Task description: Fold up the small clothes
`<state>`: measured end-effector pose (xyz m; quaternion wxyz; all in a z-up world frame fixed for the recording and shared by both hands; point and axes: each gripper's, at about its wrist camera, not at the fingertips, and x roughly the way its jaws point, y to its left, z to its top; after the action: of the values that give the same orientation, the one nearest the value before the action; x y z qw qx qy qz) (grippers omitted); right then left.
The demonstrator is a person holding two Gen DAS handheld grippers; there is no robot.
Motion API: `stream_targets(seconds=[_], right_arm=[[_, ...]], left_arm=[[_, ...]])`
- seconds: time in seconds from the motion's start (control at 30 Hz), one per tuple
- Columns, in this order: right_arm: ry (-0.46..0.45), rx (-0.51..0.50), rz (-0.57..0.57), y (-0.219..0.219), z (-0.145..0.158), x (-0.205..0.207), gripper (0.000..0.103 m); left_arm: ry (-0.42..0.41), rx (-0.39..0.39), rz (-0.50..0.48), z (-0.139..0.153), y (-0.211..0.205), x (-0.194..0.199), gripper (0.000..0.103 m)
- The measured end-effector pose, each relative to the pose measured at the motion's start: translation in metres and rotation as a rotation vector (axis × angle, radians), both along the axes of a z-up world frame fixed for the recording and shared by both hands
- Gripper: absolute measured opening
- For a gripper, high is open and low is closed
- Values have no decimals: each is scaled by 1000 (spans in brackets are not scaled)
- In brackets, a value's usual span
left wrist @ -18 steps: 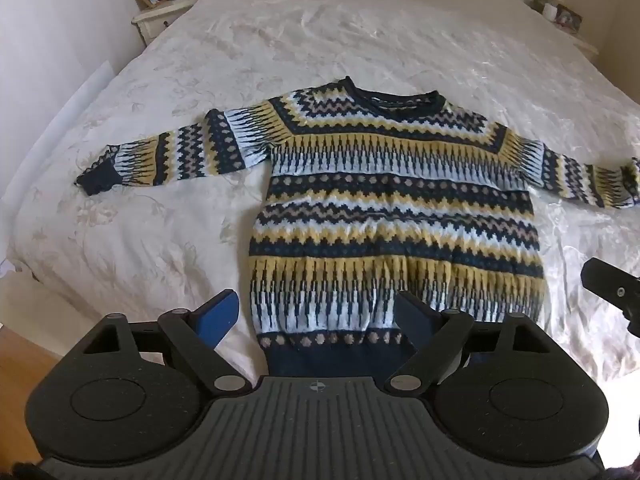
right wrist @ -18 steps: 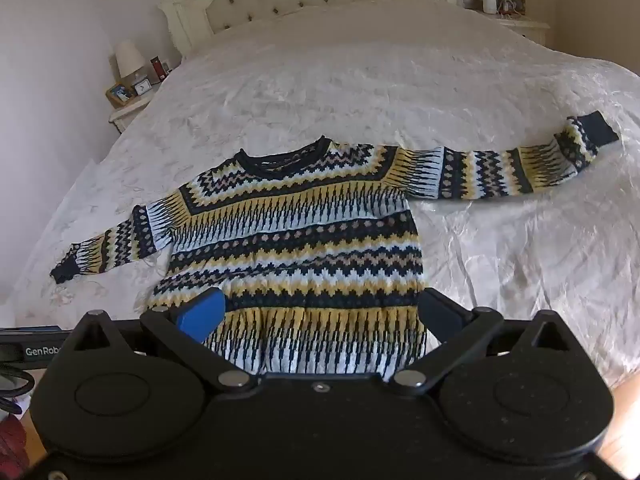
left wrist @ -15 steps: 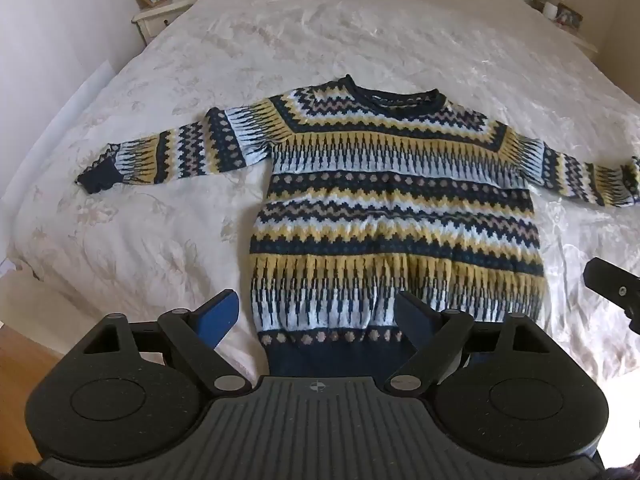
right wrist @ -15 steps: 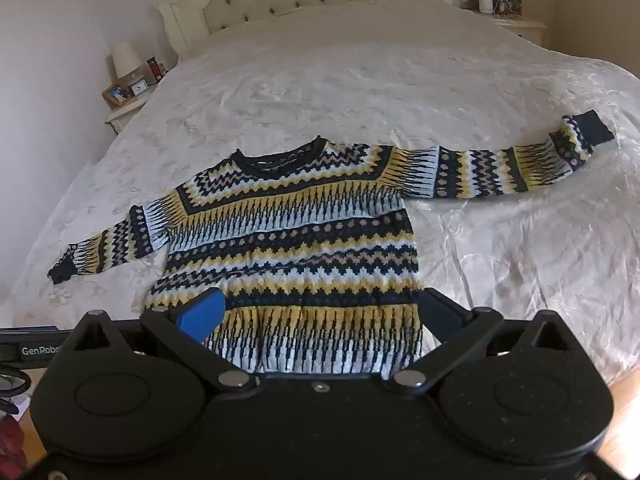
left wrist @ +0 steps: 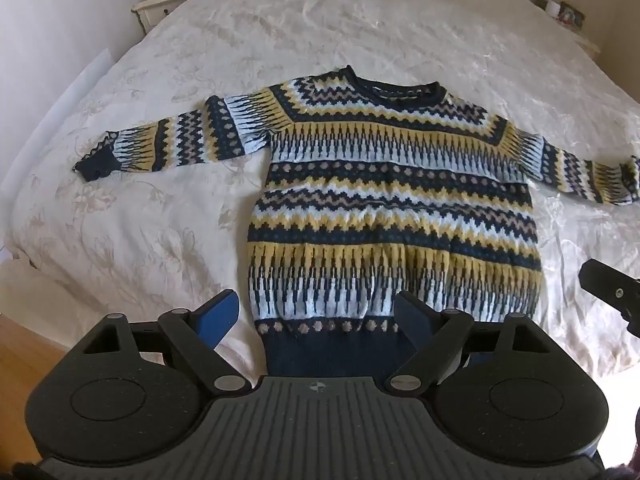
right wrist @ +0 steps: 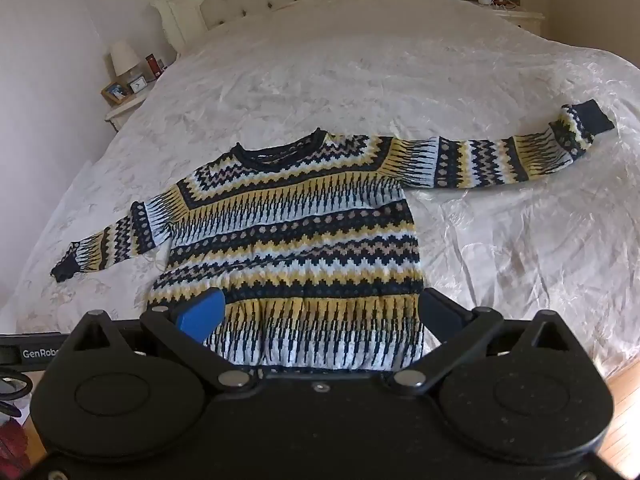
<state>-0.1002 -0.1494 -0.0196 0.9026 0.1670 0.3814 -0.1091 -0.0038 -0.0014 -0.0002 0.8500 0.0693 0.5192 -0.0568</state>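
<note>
Patterned sweater point(left wrist: 394, 200) lay flat near the bed's point(left wrist: 160, 216) foot edge, sleeves spread.
Left gripper point(left wrist: 316, 316) and right gripper point(right wrist: 320, 312) hovered wide open, empty, over its hem; nightstand point(left wrist: 160, 8) beyond; barely changed since earlier.

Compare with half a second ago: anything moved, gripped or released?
Nothing gripped or released. The right gripper drew slightly nearer the sweater, which sits lower in its view. The left gripper kept its place. Both stay open; the sweater stays flat on the bed, sleeves spread.
</note>
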Motion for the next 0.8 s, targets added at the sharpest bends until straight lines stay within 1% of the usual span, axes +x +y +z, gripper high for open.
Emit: stream_targets(seconds=[0.8], right_arm=[[16,46,13,-2,-7,3,102]], left_arm=[[27,-5,2,-7,-2,1,85]])
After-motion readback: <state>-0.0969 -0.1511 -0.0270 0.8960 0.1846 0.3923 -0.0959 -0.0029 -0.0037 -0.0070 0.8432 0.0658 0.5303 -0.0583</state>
